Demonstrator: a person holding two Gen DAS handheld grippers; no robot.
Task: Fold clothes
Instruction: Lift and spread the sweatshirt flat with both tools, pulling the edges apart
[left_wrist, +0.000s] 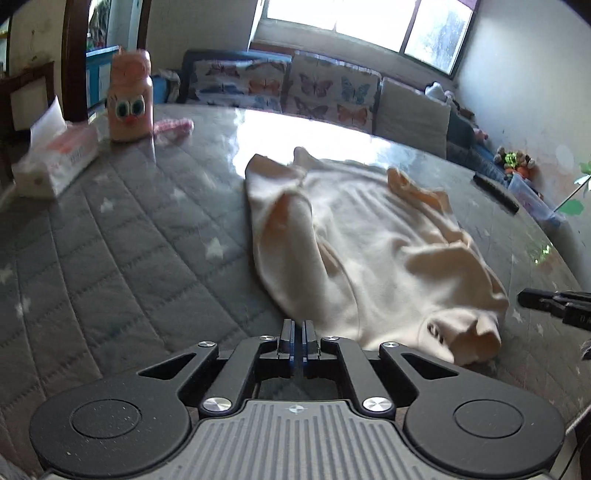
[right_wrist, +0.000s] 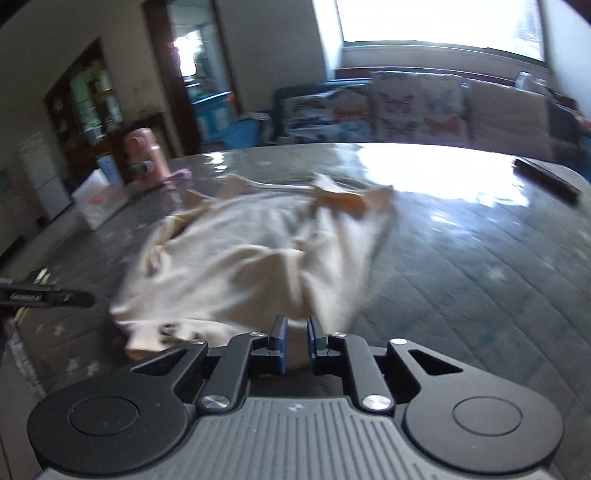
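Observation:
A cream garment (left_wrist: 369, 240) lies crumpled on the grey quilted table (left_wrist: 110, 258), its collar and label at the near edge. My left gripper (left_wrist: 297, 325) sits at the garment's near left edge with its jaws together and no cloth visible between the pads. In the right wrist view the left gripper (right_wrist: 48, 295) shows at the left, its tip just short of the cloth. My right gripper (right_wrist: 297, 330) is shut on a bunch of the garment (right_wrist: 258, 258), whose folds run into the jaws. The right gripper (left_wrist: 550, 302) also shows beside the garment's right edge.
A pink bottle with cartoon eyes (left_wrist: 129, 99), a tissue pack (left_wrist: 55, 162) and a small pink item (left_wrist: 173, 127) stand at the far left. A black bar (left_wrist: 495, 192) lies far right. Behind the table is a sofa with butterfly cushions (left_wrist: 321, 92).

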